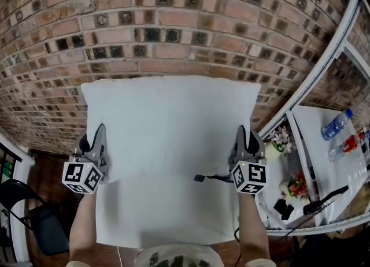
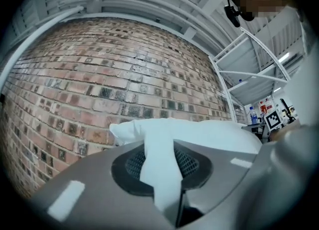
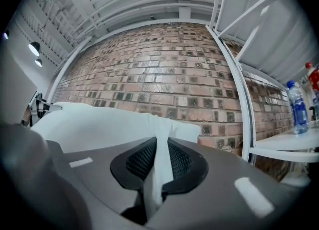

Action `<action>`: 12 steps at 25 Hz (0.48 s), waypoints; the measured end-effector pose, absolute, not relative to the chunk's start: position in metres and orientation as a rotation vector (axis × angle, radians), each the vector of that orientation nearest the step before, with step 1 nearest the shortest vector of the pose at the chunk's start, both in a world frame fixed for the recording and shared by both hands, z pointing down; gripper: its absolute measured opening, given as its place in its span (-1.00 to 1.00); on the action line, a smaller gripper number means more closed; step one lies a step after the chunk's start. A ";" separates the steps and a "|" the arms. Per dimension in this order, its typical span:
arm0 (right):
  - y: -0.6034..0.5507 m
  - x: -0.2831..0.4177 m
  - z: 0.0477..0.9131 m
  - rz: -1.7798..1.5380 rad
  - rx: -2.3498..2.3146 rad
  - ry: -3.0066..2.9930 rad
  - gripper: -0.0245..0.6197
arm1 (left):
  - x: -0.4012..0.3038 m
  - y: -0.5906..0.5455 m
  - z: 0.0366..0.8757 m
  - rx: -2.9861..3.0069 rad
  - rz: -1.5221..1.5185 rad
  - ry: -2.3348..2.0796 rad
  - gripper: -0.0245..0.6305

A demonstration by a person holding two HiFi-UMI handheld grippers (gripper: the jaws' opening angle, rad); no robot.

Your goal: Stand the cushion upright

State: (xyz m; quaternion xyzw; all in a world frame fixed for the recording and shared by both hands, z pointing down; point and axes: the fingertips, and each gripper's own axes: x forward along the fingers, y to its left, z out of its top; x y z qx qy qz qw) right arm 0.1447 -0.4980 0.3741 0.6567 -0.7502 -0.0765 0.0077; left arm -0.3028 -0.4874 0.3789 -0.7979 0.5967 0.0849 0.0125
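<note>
White cushion (image 1: 170, 124) spans between the left gripper (image 1: 99, 133) and right gripper (image 1: 245, 134). Each pair of fingers is nearly closed, pinching a thin fold at its side edge. We judge the hold shallow: either fold may slip, dropping that side.

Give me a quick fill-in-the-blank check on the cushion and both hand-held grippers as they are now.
1. The cushion is ____ in colour.
2. The left hand-held gripper and the right hand-held gripper each have their jaws ____ on its fabric.
3. The wall behind it is made of ____.
4. The blue-capped bottle stands on the white table at the person's ____ side.
Missing words: white; shut; brick; right.
</note>
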 end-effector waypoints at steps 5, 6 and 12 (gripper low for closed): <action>-0.522 0.143 0.396 -0.293 2.057 -2.271 -0.75 | -0.303 -0.513 0.396 -2.352 0.195 1.876 -0.61; -0.526 0.142 0.405 -0.283 2.050 -2.263 -0.75 | -0.305 -0.517 0.405 -2.345 0.175 1.887 -0.58; -0.535 0.146 0.449 -0.156 2.039 -2.222 -0.65 | -0.303 -0.532 0.449 -2.424 0.117 1.957 -0.44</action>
